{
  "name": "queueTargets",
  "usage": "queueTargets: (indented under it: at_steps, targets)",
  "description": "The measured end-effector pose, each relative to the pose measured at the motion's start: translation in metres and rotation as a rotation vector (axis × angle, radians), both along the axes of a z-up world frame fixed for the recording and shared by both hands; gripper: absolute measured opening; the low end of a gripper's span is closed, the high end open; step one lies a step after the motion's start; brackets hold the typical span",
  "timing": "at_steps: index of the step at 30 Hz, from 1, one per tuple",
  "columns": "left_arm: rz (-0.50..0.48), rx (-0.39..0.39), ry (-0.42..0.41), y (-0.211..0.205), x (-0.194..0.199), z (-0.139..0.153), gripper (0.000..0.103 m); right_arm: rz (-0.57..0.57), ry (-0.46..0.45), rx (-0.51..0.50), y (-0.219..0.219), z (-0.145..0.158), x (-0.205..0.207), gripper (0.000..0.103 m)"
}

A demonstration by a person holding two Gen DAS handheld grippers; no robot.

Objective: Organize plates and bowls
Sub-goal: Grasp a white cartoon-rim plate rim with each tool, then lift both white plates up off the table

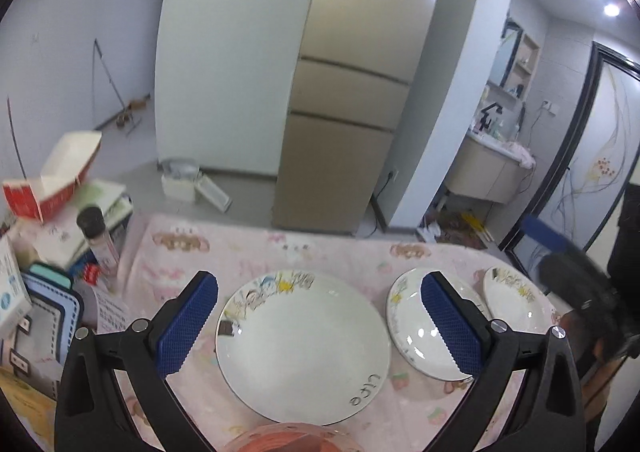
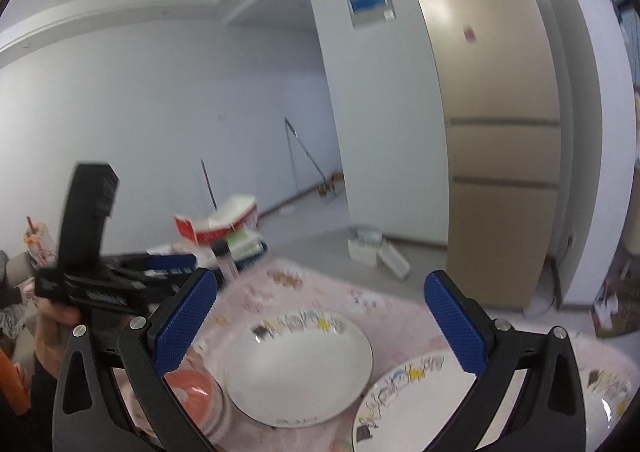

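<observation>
A large white plate with a drawn rim lies on the pink tablecloth, between my open left gripper's fingers and below them. A second white plate lies to its right, partly behind the right finger, and a third lies farther right. An orange-pink bowl shows at the bottom edge. In the right wrist view my right gripper is open and empty above the large plate, the second plate and the orange bowl. The left gripper shows at left, held in a hand.
Boxes, a phone and a spray bottle crowd the table's left side. A red-and-white carton sits on books there. The table's far edge faces a beige fridge. A dark-haired person is at the right.
</observation>
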State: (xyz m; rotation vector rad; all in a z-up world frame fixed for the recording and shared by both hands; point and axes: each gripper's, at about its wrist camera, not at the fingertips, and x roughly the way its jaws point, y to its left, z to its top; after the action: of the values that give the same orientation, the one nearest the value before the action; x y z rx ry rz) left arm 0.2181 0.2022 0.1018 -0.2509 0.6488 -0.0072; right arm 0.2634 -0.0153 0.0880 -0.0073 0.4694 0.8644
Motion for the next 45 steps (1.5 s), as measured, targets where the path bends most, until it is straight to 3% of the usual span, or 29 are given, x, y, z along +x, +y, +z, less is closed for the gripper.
queueTargets:
  at_steps: [4,7,11,18,20,24,28,30,31,34,37,39,43,45]
  targets:
    - [0.03,-0.003,0.089,0.013,0.014,-0.029,0.103,0.042,0.159,-0.031,0.005,-0.037,0.022,0.103]
    - [0.034,-0.027,0.143,0.024,0.022,-0.048,0.103,0.024,0.211,-0.053,0.005,-0.057,0.032,0.103]
    - [0.036,-0.094,0.155,0.043,0.02,-0.065,0.103,0.005,0.265,-0.075,0.004,-0.076,0.042,0.103]
    - [0.108,0.055,0.184,0.069,0.019,-0.081,0.103,-0.022,0.345,-0.12,0.006,-0.105,0.057,0.103]
    - [0.114,0.012,0.2,0.083,0.019,-0.091,0.103,-0.02,0.377,-0.112,0.007,-0.113,0.061,0.102]
    - [0.107,-0.101,0.257,0.107,0.025,-0.122,0.102,0.008,0.438,-0.074,0.007,-0.121,0.066,0.084]
    - [0.103,-0.208,0.323,0.12,0.032,-0.148,0.072,0.007,0.436,-0.132,0.017,-0.129,0.066,0.059]
    - [0.089,-0.297,0.307,0.124,0.031,-0.151,0.064,0.009,0.423,-0.166,0.023,-0.133,0.069,0.054]
    - [0.086,-0.305,0.301,0.125,0.031,-0.151,0.064,0.005,0.417,-0.174,0.025,-0.133,0.071,0.053]
    - [0.097,-0.226,0.337,0.119,0.034,-0.157,0.059,0.0,0.427,-0.198,0.032,-0.136,0.08,0.043]
    - [0.072,-0.248,0.367,0.115,0.039,-0.168,0.049,0.008,0.43,-0.266,0.045,-0.145,0.086,0.033]
    - [0.059,-0.232,0.359,0.111,0.04,-0.17,0.049,0.01,0.434,-0.316,0.054,-0.152,0.088,0.03]
    - [0.019,-0.248,0.36,0.108,0.043,-0.172,0.036,0.014,0.405,-0.371,0.064,-0.157,0.088,0.029]
    - [-0.012,-0.224,0.352,0.103,0.045,-0.174,0.034,0.021,0.388,-0.41,0.068,-0.158,0.087,0.029]
